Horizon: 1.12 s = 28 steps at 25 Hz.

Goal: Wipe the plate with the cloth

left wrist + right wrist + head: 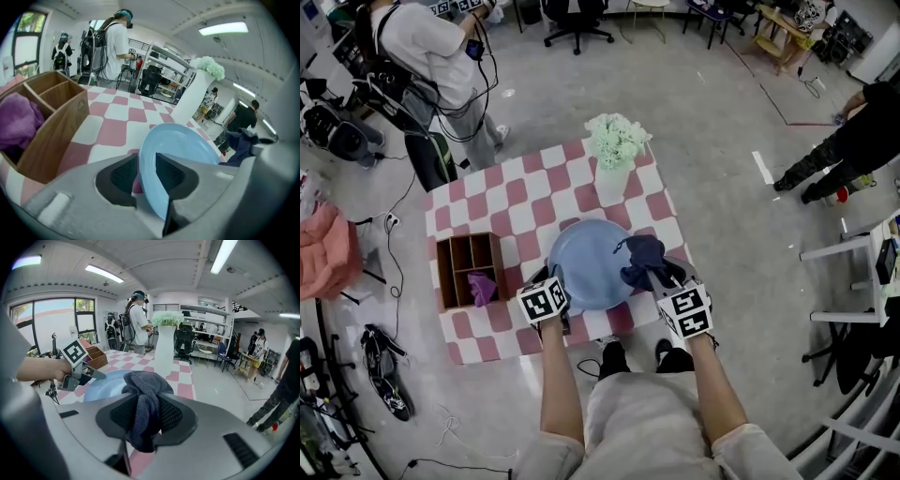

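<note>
A light blue plate [586, 262] lies on the pink-and-white checked table [516, 202] in front of me. My left gripper [555, 277] is at the plate's near left rim. In the left gripper view the plate [178, 145] has its rim between the jaws of that gripper [146, 171], which stand open with a thin gap beside the rim. My right gripper [661, 274] is shut on a dark blue cloth [639, 261] that rests over the plate's right edge. The right gripper view shows the cloth [143, 399] bunched between the pads, the plate [101, 383] beyond it.
A white vase of pale flowers [614, 155] stands just behind the plate. A wooden divided box [469, 272] with a purple cloth [482, 286] sits at the table's left. A person [431, 56] stands beyond the table's far left corner. Another person's legs [825, 159] show at right.
</note>
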### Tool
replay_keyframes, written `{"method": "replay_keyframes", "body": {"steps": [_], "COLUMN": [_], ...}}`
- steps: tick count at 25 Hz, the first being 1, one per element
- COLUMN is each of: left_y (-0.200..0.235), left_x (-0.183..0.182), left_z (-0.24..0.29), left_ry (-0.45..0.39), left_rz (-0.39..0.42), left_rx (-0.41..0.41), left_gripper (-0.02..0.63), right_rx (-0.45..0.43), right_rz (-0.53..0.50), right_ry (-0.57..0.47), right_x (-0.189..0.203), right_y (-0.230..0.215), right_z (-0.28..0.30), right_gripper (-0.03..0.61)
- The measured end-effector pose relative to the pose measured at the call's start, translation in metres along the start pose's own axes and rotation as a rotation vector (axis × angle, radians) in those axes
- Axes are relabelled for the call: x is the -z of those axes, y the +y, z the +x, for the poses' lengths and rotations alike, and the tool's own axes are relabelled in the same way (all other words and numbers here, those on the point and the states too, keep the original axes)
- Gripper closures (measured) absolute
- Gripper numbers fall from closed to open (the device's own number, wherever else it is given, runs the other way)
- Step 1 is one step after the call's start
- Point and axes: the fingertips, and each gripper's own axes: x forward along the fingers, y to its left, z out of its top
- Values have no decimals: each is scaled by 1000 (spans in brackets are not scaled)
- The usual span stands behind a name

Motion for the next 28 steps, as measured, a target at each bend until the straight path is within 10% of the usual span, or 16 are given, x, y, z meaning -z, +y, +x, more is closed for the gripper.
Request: {"method": "replay_keyframes", "body": {"steps": [6,28], "left_y": [-1,-165], "left_x": [-10,54], "left_z": [-25,-162], "left_ry": [-99,-385], "left_rz": [74,63], "left_rx": [-131,-123], "left_gripper": [477,571], "right_rx": [-28,-307], "right_rz": [-3,22], "right_ry": [6,-107], "right_x": [16,19], "right_y": [-11,17], "right_z": [-24,-94], "right_gripper": [460,460]}}
